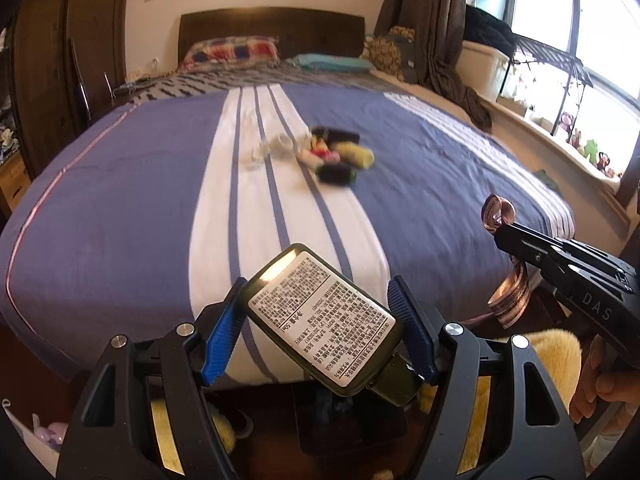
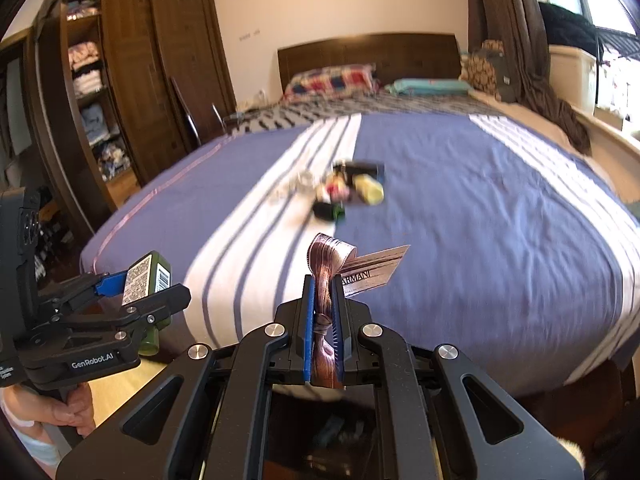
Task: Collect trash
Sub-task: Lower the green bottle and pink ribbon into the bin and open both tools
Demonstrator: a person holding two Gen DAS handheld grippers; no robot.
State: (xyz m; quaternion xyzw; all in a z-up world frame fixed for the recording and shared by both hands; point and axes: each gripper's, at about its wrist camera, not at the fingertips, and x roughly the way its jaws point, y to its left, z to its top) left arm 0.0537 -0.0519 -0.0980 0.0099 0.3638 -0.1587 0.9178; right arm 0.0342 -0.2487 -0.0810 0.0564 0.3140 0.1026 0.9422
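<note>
Off the foot of the bed (image 1: pixel 120 200), the left gripper (image 1: pixel 320 328) pinches a green bottle (image 1: pixel 324 320) and the right gripper (image 2: pixel 324 304) pinches a ribbon (image 2: pixel 326 264) (tagged ARMANI), more trash (image 1: pixel 332 152) lying mid-bed.

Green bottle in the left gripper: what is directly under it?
Under the green bottle, dark floor past the bed edge shows, with a dark object I cannot identify; the bottle covers the rest.

Striped bed (image 1: pixel 120 208), plaid pillow (image 1: pixel 234 50), wardrobe (image 2: pixel 160 80)

both wrist views: near foot of bed (image 1: pixel 120 208) | facing headboard (image 2: pixel 368 54)
</note>
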